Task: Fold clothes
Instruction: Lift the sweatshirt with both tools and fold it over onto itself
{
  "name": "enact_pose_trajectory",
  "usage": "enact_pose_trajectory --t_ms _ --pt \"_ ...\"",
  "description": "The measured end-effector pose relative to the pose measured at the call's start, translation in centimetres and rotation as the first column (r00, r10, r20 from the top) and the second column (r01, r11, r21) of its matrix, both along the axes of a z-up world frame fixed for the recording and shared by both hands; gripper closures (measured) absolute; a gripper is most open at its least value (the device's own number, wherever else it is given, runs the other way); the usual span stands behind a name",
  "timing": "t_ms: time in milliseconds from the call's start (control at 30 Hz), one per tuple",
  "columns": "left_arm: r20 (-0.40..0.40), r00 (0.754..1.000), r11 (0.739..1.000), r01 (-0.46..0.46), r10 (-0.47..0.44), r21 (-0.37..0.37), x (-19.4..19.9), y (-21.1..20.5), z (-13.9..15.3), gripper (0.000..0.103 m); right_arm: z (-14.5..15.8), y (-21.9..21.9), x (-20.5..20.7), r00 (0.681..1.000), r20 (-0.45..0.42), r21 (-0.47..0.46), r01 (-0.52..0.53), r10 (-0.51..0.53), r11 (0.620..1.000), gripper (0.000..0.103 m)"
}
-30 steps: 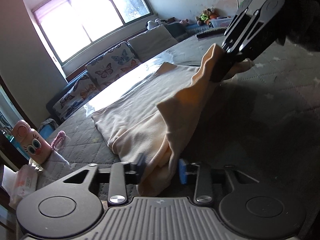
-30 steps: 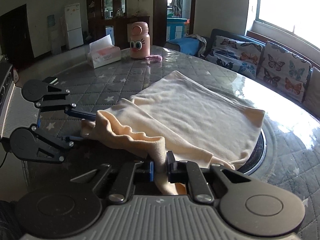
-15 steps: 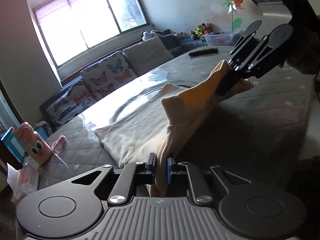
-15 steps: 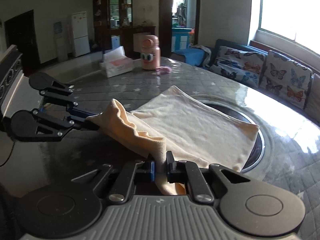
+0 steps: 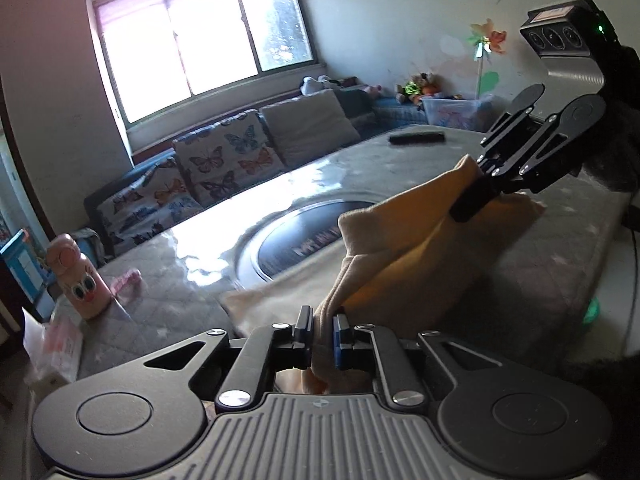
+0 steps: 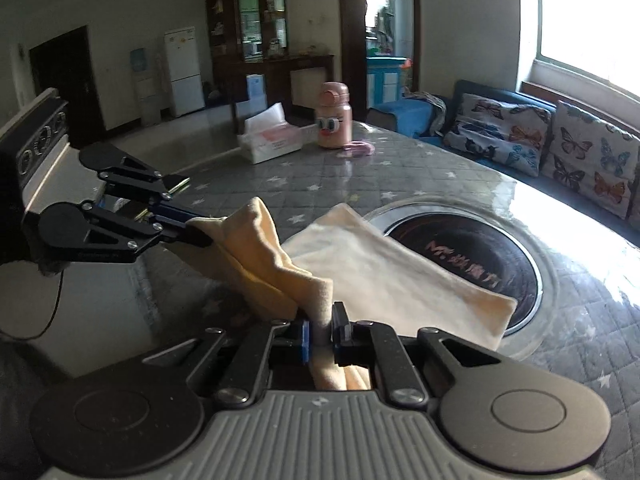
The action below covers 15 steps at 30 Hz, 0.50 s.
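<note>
Both grippers have risen since a sec ago, dragging the near edge of the cream garment (image 6: 404, 276) up off the tabletop (image 6: 440, 176) and uncovering more of the round dark inset plate (image 6: 480, 252) the cloth had lain over. L jaws, wider a sec ago, have closed down on the cloth.

Tabletop is quilted grey w/ stars. Garment: far half lies flat, partly over the inset plate's near-left side; near edge hangs lifted btwn the two grippers. Pink cartoon bottle (image 6: 334, 120) and tissue box (image 6: 270, 140) stand well beyond the plate, near the far edge.

Left gripper (image 5: 322, 326) is pinching one bunched corner; right gripper (image 6: 320, 330) is pinching the other, pads tight on fabric.

Risks, as I judge them:
- Thin pinch on bunched fabric could slip if pulled hard, so a corner drops.
- Uneven lift btwn L and R would skew the fold line.
- Far half may slide on the glossy plate instead of staying put, so edges won't meet.
</note>
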<state>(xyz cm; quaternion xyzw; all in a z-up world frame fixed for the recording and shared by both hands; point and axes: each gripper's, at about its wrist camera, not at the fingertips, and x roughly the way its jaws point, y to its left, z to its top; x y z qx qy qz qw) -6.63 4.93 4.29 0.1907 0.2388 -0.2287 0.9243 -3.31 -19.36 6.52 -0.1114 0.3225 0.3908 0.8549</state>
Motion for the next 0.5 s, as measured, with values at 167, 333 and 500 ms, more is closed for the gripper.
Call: enact_pose_trajectory --t_ms 167,333,500 --pt "-0.016 0.999 0.999 -0.035 0.035 -0.001 6.0 -0.2 -0.4 0.094 0.0 0.7 4.9 1.0 -0.001 -0.009 0.028 -0.028 1.0 0.094" --pt "-0.038 0.995 0.996 -0.087 0.088 0.029 12.9 -0.9 -2.0 0.095 -0.8 1.7 10.9 0.998 -0.008 -0.044 0.067 -0.067 0.997 0.094" --pt "-0.133 0.98 0.988 -0.146 0.151 0.048 17.8 -1.0 -5.8 0.095 -4.2 3.0 16.4 0.988 -0.062 -0.079 0.139 -0.144 0.987 0.093"
